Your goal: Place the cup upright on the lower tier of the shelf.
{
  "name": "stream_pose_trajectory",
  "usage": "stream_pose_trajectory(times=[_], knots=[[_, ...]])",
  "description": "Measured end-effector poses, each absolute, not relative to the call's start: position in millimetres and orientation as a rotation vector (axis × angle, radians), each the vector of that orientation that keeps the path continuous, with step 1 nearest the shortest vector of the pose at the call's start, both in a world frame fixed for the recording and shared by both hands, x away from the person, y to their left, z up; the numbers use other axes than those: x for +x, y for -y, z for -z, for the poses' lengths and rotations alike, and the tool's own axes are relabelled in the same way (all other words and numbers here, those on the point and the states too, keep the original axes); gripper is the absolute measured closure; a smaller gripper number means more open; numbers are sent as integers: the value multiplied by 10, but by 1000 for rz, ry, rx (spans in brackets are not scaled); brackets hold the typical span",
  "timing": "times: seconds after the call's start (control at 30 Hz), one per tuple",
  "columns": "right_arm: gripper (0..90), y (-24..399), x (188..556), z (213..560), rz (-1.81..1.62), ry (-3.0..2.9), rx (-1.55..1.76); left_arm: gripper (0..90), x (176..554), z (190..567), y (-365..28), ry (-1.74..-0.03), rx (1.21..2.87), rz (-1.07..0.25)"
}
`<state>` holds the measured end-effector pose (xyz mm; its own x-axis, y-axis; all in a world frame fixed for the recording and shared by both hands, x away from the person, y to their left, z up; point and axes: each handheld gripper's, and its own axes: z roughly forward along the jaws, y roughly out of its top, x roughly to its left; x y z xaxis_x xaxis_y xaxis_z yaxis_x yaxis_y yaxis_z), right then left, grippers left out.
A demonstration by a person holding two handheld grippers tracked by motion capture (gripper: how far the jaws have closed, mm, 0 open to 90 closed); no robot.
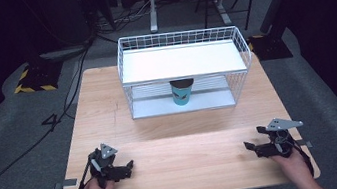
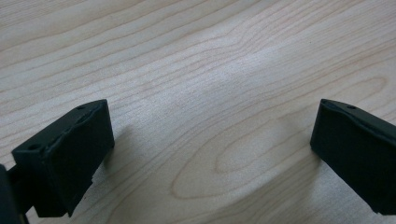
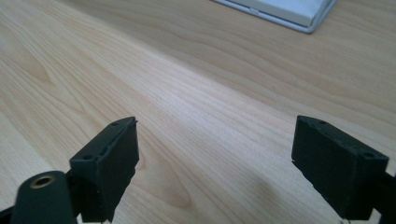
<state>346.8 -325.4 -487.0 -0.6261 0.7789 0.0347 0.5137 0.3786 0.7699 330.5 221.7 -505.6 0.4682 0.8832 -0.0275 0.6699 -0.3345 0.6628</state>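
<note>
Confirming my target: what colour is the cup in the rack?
Teal with a dark rim and dark markings; the cup shows best in the high view.

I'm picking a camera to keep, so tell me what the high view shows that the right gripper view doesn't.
The high view alone takes in the teal cup on the lower shelf of the white wire rack, the left hand-held gripper and both hands. The right gripper view alone gives a close look between the right hand-held gripper's open jaws. Both share the wooden table and part of the rack's base.
</note>
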Motion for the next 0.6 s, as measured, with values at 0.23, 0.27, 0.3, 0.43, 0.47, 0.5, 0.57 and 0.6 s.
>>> stream_pose_trajectory(times=[0.23, 0.27, 0.3, 0.43, 0.47, 0.5, 0.57, 0.6], knots=[[153, 3264, 3466, 4987, -1048, -2324, 1140, 0, 3305, 5055, -2218, -1283, 2110, -453], [153, 3259, 3467, 5002, -1033, -2333, 1139, 0, 3305, 5055, -2218, -1283, 2110, -453], [153, 3253, 3467, 5017, -1018, -2337, 1137, 0, 3305, 5058, -2216, -1283, 2107, -456], [138, 3242, 3465, 5045, -1014, -2331, 1128, 0, 3305, 5055, -2218, -1284, 2110, -453], [135, 3241, 3465, 5045, -1014, -2330, 1131, 0, 3306, 5057, -2217, -1283, 2108, -458], [132, 3241, 3466, 5045, -1012, -2330, 1132, 0, 3305, 5055, -2218, -1284, 2110, -453], [125, 3241, 3468, 5047, -1008, -2329, 1139, 0, 3305, 5058, -2216, -1284, 2106, -458], [124, 3241, 3470, 5047, -1008, -2329, 1140, 0, 3306, 5058, -2218, -1281, 2108, -457]])
